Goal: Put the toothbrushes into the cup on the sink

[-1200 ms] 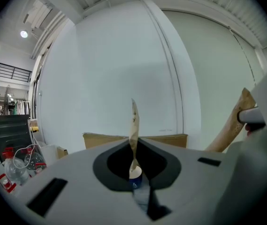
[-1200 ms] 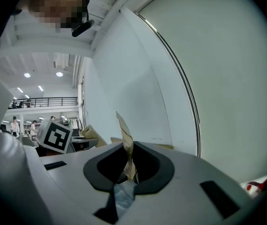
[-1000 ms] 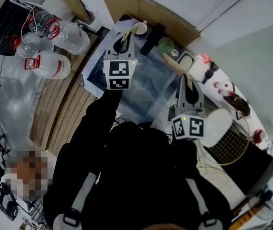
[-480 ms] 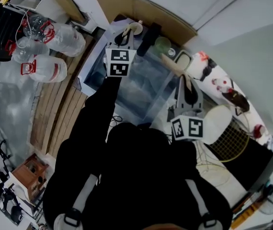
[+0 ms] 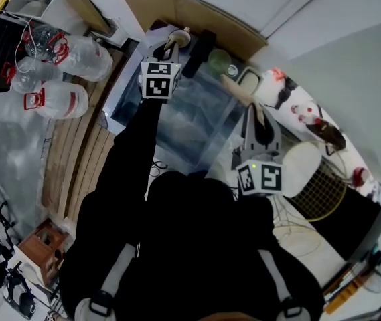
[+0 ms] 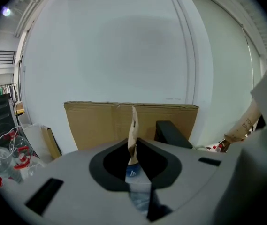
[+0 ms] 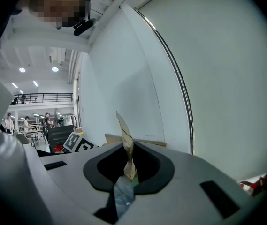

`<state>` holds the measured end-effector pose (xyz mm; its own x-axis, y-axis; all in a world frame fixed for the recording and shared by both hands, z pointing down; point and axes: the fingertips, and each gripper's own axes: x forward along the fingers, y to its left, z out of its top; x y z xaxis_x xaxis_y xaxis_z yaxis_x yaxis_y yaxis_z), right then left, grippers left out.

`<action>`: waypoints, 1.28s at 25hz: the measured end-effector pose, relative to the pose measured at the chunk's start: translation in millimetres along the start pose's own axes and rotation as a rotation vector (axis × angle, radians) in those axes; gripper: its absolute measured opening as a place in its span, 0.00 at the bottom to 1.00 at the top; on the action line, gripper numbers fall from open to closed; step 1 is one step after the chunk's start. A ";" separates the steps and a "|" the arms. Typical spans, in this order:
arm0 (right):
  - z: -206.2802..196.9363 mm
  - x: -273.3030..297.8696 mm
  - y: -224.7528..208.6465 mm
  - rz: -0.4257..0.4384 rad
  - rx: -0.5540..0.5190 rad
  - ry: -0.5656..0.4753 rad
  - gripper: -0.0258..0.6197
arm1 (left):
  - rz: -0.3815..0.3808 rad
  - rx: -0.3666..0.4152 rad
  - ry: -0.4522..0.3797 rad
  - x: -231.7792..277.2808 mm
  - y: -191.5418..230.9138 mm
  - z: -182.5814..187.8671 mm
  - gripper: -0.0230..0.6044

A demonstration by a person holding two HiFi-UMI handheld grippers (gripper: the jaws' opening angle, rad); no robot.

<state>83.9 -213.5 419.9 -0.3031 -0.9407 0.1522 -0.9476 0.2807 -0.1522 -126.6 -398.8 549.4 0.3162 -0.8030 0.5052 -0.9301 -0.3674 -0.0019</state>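
Grey jaws of the left gripper (image 6: 134, 161) are pressing together on the lower end of the left toothbrush (image 6: 133, 123). This thin piece in tan paper wrapping is projecting straight ahead of the grip, probably so that its free end can be steered into a narrow opening. In the head view this gripper is reaching to the far left corner of the sink (image 5: 190, 122), with its tips just beside the white cup (image 5: 181, 37). The wrapped end appears to be lying at the cup's mouth, though whether it is inside cannot be told. The right gripper (image 7: 126, 172) is likewise clamping narrowly on the right toothbrush (image 7: 125, 139), also paper-wrapped. It is hanging nearer and to the right, well apart from the cup, presumably leaving room for one insertion at a time. A black fixture (image 5: 200, 45) and a green container (image 5: 218, 61) are standing along the far edge, between the cup and the right gripper.
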 end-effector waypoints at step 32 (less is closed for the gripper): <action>3.4 60.8 -23.3 0.023 -0.003 -0.010 0.09 | 0.066 -0.067 -0.215 -187.4 -52.8 14.9 0.04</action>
<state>87.9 -277.9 429.3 -0.3241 -0.9358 0.1388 -0.9407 0.3033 -0.1522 -133.9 -235.9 441.9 0.2807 -0.9084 0.3100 -0.9580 -0.2852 0.0319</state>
